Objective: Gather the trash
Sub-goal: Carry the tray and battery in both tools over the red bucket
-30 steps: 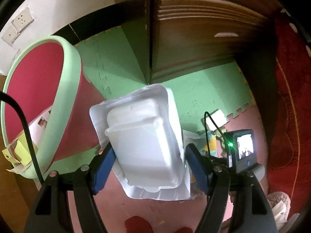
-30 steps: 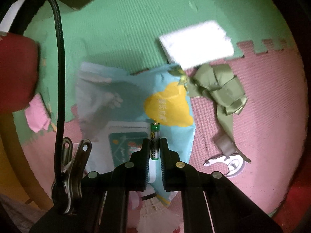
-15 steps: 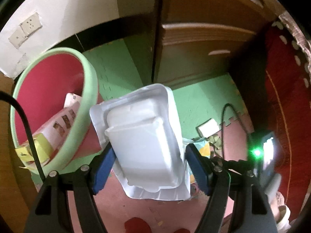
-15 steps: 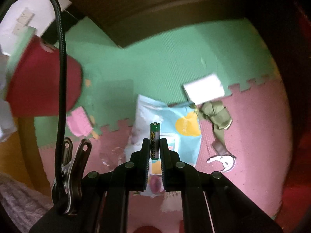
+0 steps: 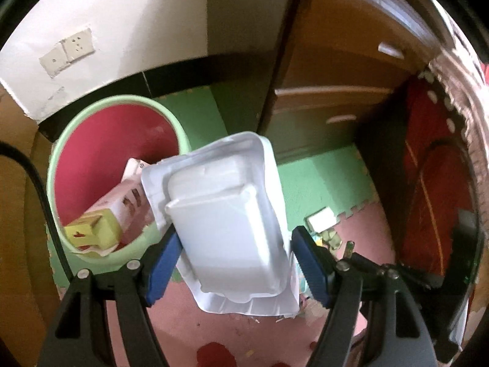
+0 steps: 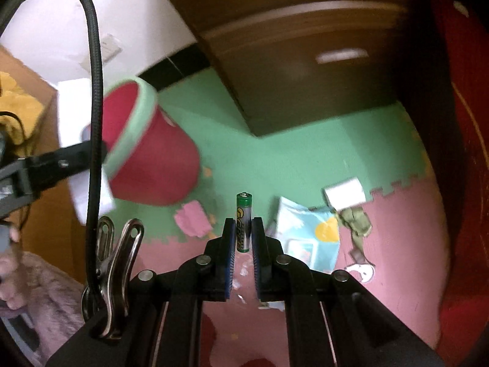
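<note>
My left gripper (image 5: 233,244) is shut on a white foam takeaway box (image 5: 226,226), held above the floor just right of the red bin with a pale green rim (image 5: 119,104). Inside the bin lie a pink-and-white carton (image 5: 128,195) and a yellow box (image 5: 94,229). My right gripper (image 6: 243,229) is shut on a green battery (image 6: 244,214) that stands upright between the pads. In the right wrist view the red bin (image 6: 152,159) is up and to the left, and the left gripper's black arm (image 6: 45,165) crosses in front of it.
On the green and pink foam floor mats lie a light blue wrapper (image 6: 308,232), a white pad (image 6: 345,194), an olive crumpled wrapper (image 6: 357,220) and a pink scrap (image 6: 192,218). A dark wooden cabinet (image 6: 305,76) stands behind. A red rug (image 5: 434,189) lies right.
Both grippers have risen, so the floor and its litter look smaller and farther. The bin's opening has come into fuller view beside the foam box. Both grips are unchanged.
</note>
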Action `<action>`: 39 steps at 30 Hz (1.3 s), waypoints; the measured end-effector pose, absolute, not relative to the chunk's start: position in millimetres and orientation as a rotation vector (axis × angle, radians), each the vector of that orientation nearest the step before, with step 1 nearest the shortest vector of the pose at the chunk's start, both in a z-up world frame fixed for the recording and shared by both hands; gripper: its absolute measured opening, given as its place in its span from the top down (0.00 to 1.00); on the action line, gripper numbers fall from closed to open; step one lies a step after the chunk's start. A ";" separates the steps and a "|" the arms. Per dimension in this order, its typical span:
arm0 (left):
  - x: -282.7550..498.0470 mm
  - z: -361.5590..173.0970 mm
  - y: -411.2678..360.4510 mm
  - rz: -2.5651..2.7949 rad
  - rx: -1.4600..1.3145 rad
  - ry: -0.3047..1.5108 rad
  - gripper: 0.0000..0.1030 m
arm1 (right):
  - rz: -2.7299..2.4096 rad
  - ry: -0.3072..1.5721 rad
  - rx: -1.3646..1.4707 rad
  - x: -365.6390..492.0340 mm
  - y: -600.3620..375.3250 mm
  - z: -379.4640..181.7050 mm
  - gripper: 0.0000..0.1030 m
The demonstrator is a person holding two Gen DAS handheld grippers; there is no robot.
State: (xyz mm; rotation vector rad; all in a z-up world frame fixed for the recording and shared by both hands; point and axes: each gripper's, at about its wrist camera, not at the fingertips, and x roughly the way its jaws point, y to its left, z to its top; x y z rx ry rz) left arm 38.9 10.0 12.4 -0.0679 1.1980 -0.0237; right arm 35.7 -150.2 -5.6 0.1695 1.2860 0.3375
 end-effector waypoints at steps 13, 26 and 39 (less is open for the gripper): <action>33.9 62.2 93.9 0.137 -0.199 1.076 0.26 | 0.506 1.132 0.099 51.5 -63.2 56.9 0.89; 47.0 37.2 179.7 0.335 -0.318 1.058 0.26 | 0.594 1.122 0.036 70.4 7.4 45.0 0.89; 66.2 -0.7 217.2 0.369 -0.448 1.130 0.26 | 0.604 1.152 -0.061 78.5 62.9 23.4 0.89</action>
